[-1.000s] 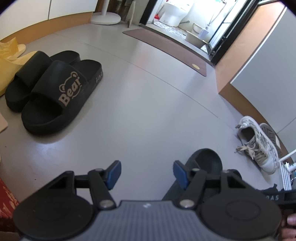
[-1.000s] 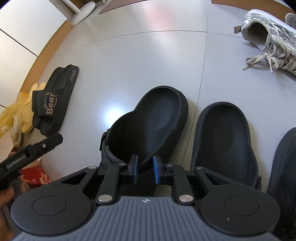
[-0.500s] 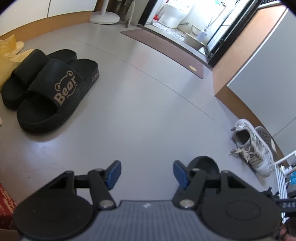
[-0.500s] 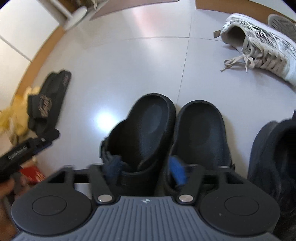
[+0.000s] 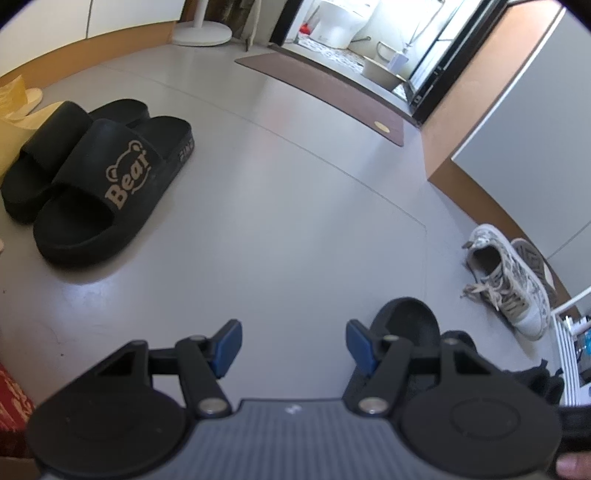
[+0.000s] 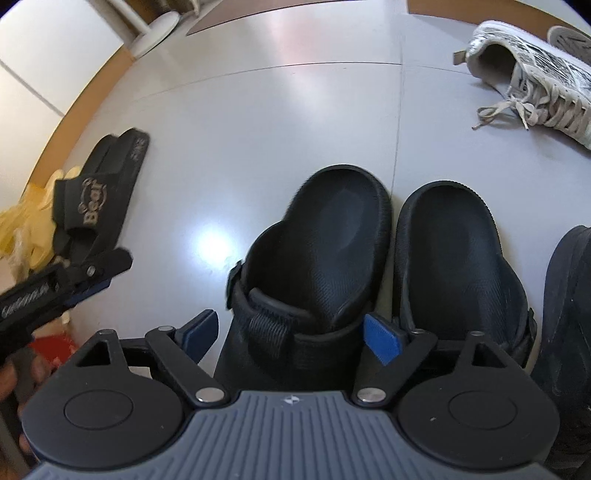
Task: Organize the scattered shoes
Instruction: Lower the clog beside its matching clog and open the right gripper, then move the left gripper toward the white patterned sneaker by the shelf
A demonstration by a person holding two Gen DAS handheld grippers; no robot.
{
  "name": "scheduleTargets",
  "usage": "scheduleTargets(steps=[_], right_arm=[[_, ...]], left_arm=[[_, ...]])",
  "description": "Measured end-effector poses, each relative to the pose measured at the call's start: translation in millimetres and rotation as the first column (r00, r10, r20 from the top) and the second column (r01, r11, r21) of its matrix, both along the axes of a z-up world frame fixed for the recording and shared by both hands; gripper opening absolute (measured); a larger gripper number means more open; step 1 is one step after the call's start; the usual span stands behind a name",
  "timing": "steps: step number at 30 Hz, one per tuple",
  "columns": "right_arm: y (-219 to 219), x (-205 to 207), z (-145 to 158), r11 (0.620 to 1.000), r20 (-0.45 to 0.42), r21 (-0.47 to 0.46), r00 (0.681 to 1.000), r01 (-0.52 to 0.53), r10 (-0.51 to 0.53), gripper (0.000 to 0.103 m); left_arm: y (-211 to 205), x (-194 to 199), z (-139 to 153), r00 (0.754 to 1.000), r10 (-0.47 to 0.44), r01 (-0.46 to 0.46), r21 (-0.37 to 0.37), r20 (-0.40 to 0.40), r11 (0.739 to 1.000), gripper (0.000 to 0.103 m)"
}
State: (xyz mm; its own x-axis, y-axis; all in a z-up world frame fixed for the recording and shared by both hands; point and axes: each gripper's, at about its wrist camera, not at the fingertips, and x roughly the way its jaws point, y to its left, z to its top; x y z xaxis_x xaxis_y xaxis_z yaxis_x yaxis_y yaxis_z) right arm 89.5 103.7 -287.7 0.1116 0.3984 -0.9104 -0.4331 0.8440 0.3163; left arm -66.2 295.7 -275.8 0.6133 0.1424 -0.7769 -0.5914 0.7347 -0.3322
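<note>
Two black clogs lie side by side on the grey floor in the right wrist view, the left clog touching the right clog. My right gripper is open, its blue pads either side of the left clog's heel strap, not gripping it. My left gripper is open and empty above bare floor; it also shows in the right wrist view. A pair of black "Bear" slides sits at the left. A white patterned sneaker lies at the right; it also shows in the right wrist view.
Yellow slippers lie beyond the slides. A dark shoe lies right of the clogs. A brown mat lies before a bathroom doorway. A fan base stands by the far wall. A red patterned item is at the lower left.
My right gripper has opened and let go of the left clog, which now lies beside the right clog. My left gripper has drifted slightly, still open.
</note>
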Motion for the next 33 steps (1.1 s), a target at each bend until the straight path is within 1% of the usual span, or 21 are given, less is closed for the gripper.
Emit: scheduleTargets(steps=[4, 8, 13, 16, 19, 23, 28, 33], right_arm=[[2.6, 1.0, -4.6, 1.0, 0.018, -0.01, 1.0, -0.012, 0.013, 0.089], [-3.6, -2.4, -3.4, 1.0, 0.052, -0.006, 0.998, -0.027, 0.027, 0.08], [-5.9, -2.7, -0.6, 0.998, 0.061, -0.047, 0.997, -0.042, 0.045, 0.078], [-8.5, -2.2, 0.3, 0.998, 0.04, -0.065, 0.999, -0.014, 0.016, 0.078], [-8.6, -3.0, 0.3, 0.997, 0.041, -0.079, 0.999, 0.002, 0.001, 0.077], [-8.3, -3.8, 0.1, 0.996, 0.044, -0.087, 0.999, 0.007, -0.003, 0.077], [-7.0, -3.2, 1.1, 0.995, 0.023, -0.095, 1.0, 0.012, -0.01, 0.078], [-15.9, 2.0, 5.7, 0.998, -0.049, -0.06, 0.999, 0.001, -0.004, 0.079]], left_arm=[[-3.5, 3.8, -0.6, 1.0, -0.007, 0.007, 0.001, -0.006, 1.0, 0.065], [-8.2, 8.0, 0.7, 0.999, -0.031, 0.031, 0.005, -0.007, 1.0, 0.065], [-9.3, 7.7, 0.2, 1.0, -0.027, 0.027, 0.006, -0.012, 1.0, 0.065], [-10.8, 8.6, -1.1, 0.999, -0.033, 0.033, 0.005, -0.016, 0.999, 0.065], [-11.3, 10.0, -1.9, 0.999, -0.036, 0.036, 0.003, -0.017, 0.999, 0.065], [-11.5, 10.2, -1.4, 0.999, -0.04, 0.04, 0.007, -0.015, 0.999, 0.065], [-11.2, 11.6, -2.0, 0.999, -0.029, 0.029, 0.003, -0.015, 1.0, 0.065], [-19.9, 19.1, -1.1, 0.999, -0.049, 0.049, 0.002, -0.012, 0.999, 0.066]])
